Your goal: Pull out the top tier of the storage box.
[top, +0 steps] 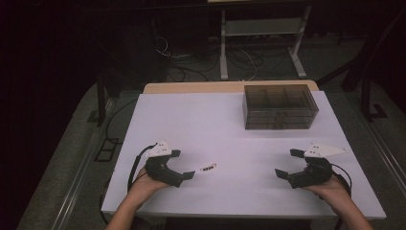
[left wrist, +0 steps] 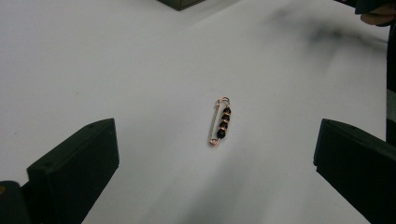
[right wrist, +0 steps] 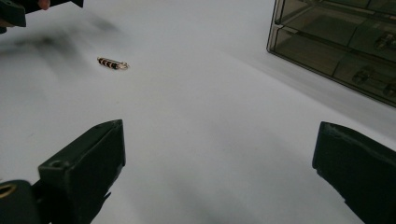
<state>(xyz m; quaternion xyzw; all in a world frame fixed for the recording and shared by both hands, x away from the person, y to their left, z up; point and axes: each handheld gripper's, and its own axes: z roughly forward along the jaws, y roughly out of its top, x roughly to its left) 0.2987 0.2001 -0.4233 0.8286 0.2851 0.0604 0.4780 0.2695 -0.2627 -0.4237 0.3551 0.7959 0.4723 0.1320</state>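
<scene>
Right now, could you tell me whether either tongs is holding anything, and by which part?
Nothing is held. The left tongs and right tongs are both open, and the beaded pin lies untouched on the table.

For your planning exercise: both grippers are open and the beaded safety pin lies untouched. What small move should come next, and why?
Probably ease the left gripper forward to straddle the beaded safety pin: it lies loose on the table just ahead of those open jaws, far nearer than the right gripper.
</scene>
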